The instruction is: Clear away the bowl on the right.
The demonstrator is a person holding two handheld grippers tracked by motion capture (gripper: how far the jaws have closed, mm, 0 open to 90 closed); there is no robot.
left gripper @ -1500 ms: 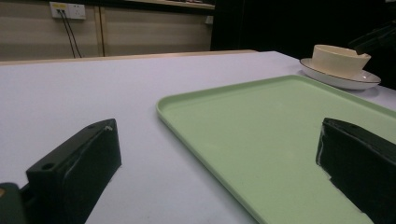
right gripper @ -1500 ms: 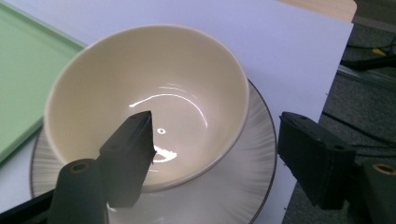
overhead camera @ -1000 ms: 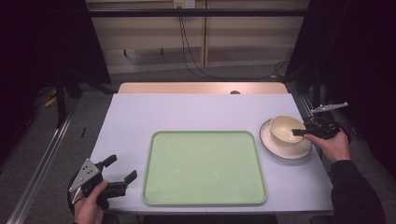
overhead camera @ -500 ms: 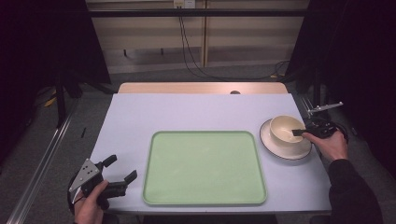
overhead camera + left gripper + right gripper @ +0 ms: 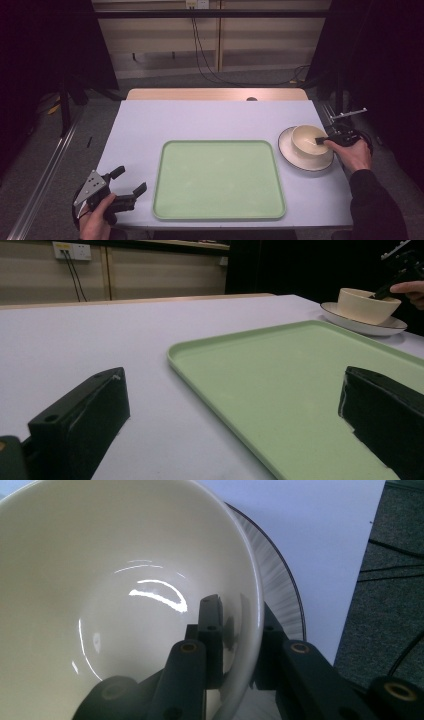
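Centrally, the pale lilac table occupies the middle of the high view, its far edge meeting a strip of bare wood at the top. Next in size, the light green tray lies flat in the lower centre of that view, its rounded corners just inside the table's near edge; in the left gripper view the same tray runs from the centre to the lower right. At the right of the high view sits the white plate, dark-rimmed and just beside the tray's upper right corner without touching it. On the plate stands the cream bowl, upright and empty; it appears again in the upper right of the left gripper view and across the left half of the right gripper view.

The right gripper reaches in from the right edge of the high view. Its jaws have just been closing, and in the right gripper view they straddle the bowl's wall, one jaw inside against the glossy interior and the other outside above the plate, so the rim is pinched between them. The left gripper rests at the lower left of the high view, held in a hand just beside the tray's lower left corner, its jaws spread wide with nothing between them.
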